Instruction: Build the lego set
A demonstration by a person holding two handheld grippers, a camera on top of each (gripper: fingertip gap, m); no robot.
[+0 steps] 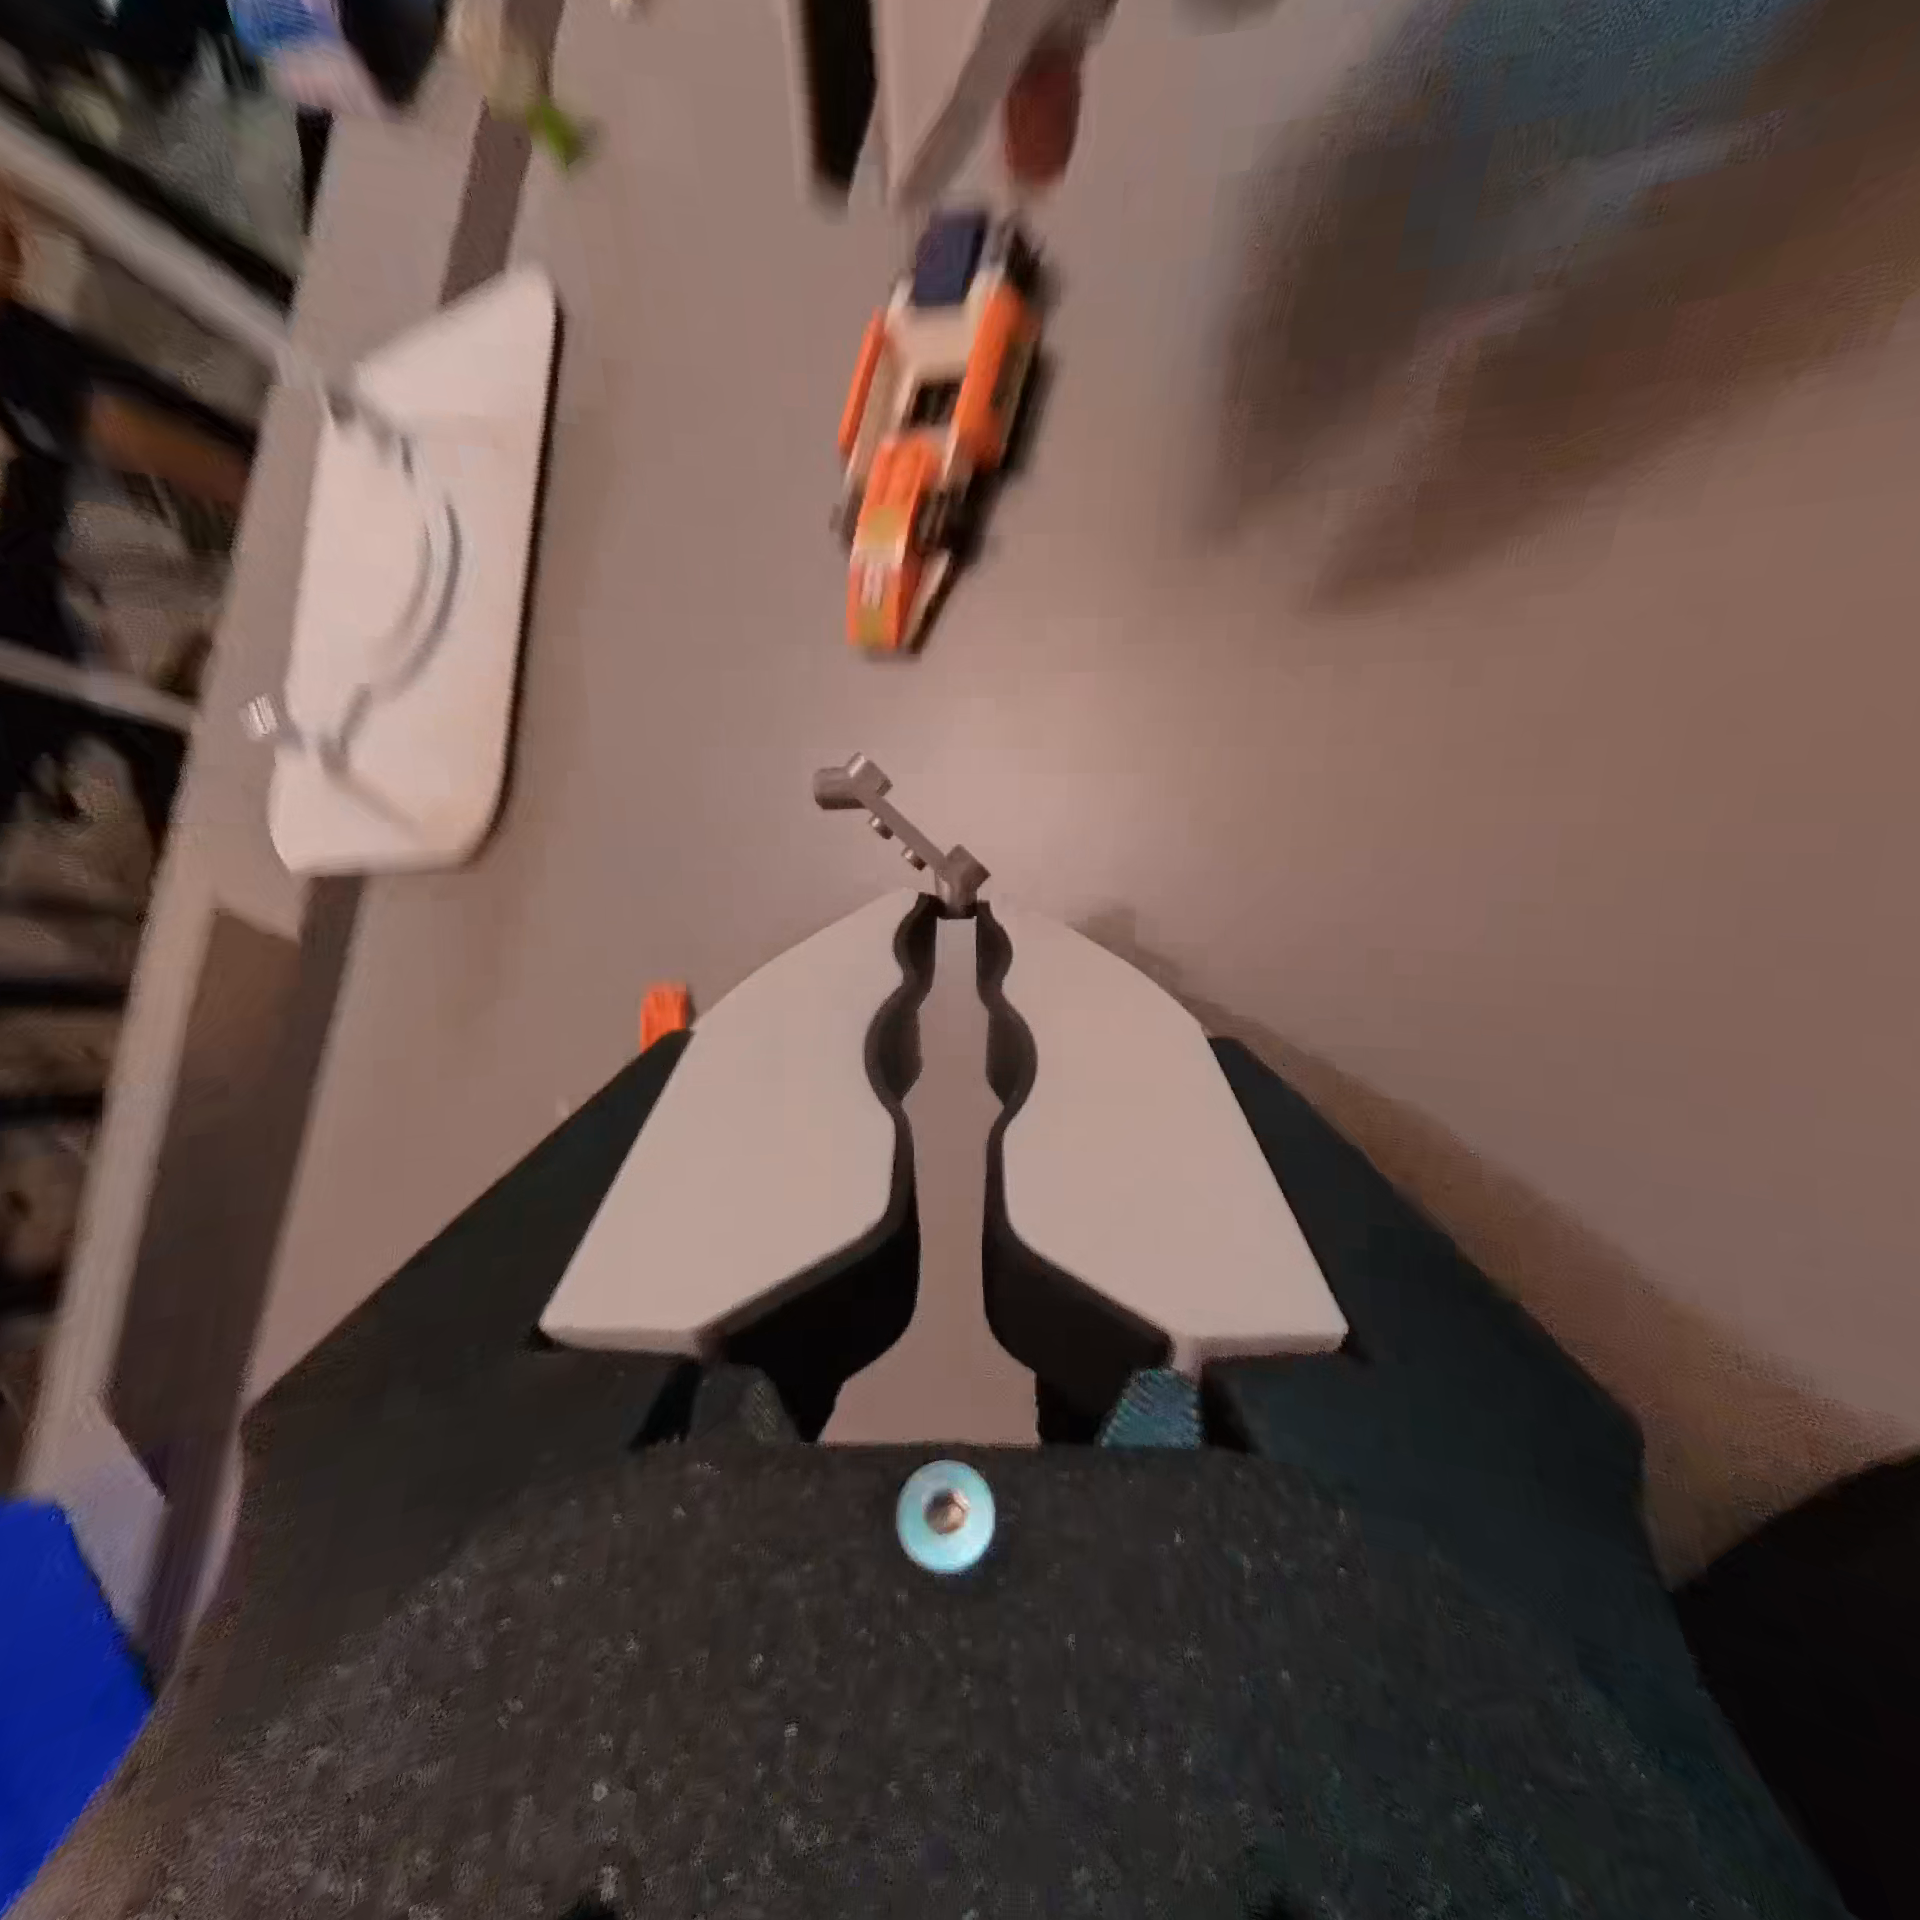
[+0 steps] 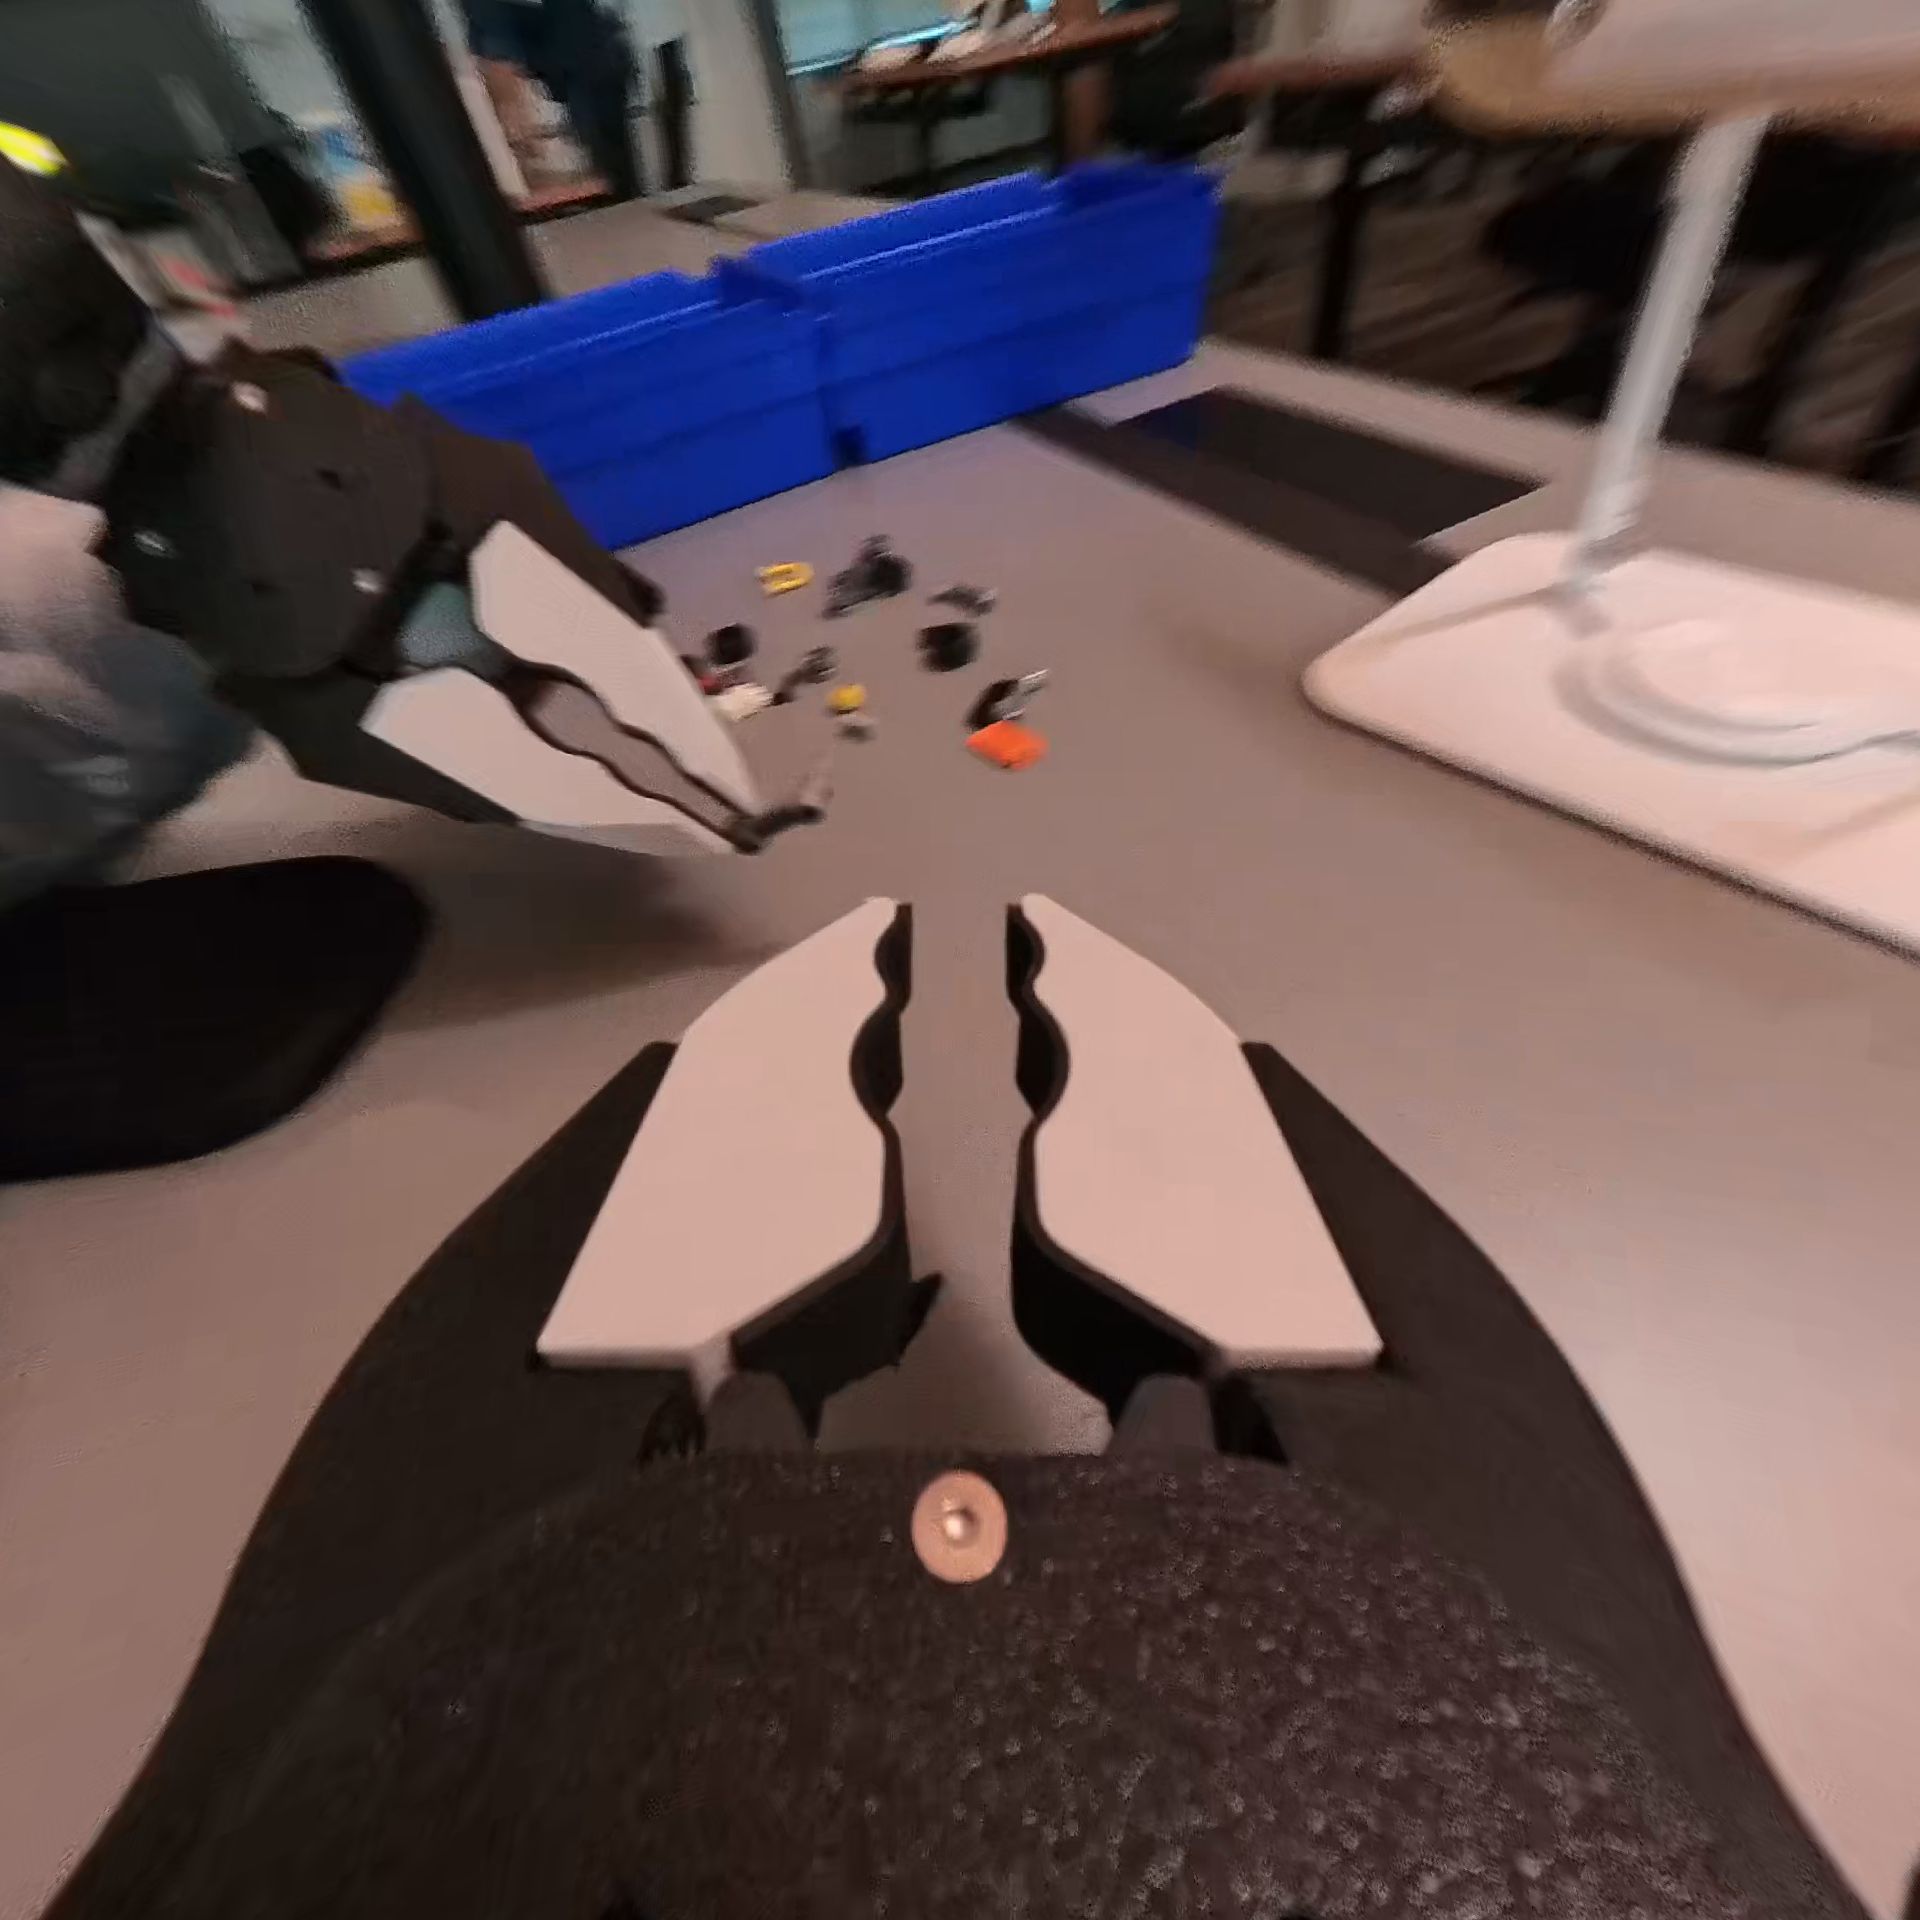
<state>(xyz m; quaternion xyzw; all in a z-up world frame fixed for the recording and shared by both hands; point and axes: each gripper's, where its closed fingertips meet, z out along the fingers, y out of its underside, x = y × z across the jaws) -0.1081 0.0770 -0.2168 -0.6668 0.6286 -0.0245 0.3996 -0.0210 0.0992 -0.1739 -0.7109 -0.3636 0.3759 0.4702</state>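
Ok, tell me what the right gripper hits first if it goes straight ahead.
Right gripper, open and empty, points toward the loose lego pieces on the table. Bare table lies before them, so likely the orange piece or its neighbours first; depth is unclear. The left gripper sits left of that line.

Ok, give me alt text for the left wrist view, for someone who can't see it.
The left gripper pinches one end of a thin grey lego piece at its fingertips, above a grey table. Ahead lies a blurred, partly built orange and white lego vehicle; a white lamp base sits to the left.
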